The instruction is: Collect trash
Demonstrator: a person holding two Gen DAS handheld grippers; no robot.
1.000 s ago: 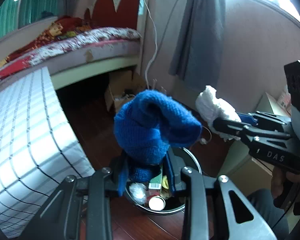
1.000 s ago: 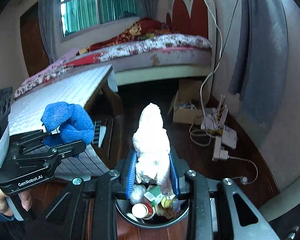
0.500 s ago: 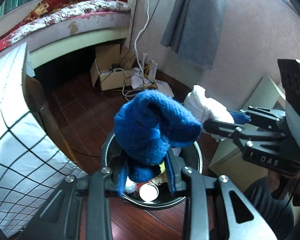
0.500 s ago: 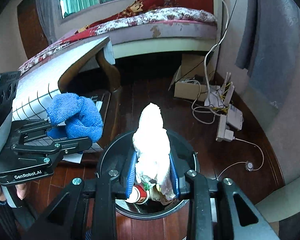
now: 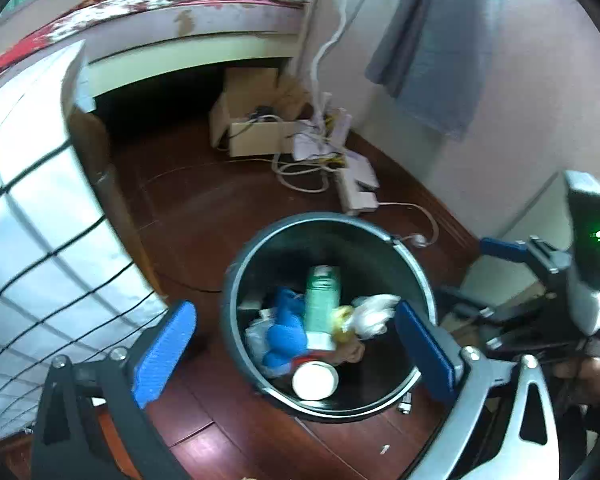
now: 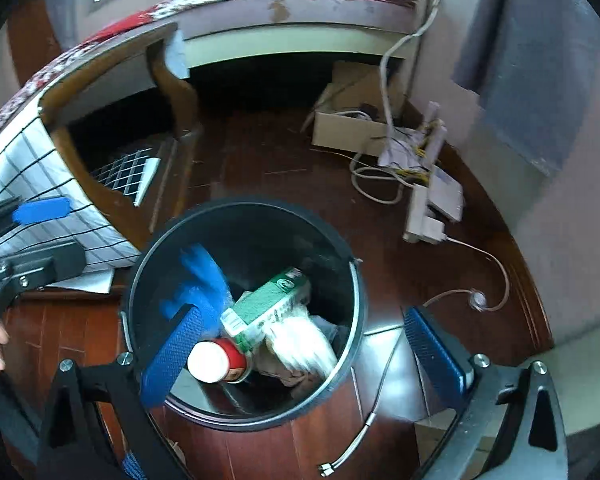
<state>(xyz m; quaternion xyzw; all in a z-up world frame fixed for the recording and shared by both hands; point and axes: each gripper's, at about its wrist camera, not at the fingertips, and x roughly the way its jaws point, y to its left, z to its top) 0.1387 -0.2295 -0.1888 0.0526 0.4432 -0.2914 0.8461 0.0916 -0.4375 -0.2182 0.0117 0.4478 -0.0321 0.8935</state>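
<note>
Below, dark wood floor (image 5: 204,200), black bin (image 5: 236,344), bed (image 6: 300,12) behind, both tongs just released, empty.

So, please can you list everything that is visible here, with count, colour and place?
bin: one, black, on the floor below both grippers
blue cloth: one, blue, inside bin
white wad: one, white, inside bin
green carton: one, green-white, inside bin
cup: one, red with white bottom, inside bin
cardboard box: one, tan, beside bed
power strip: one, white, on floor
left gripper: open, empty
right gripper: open, empty
</note>
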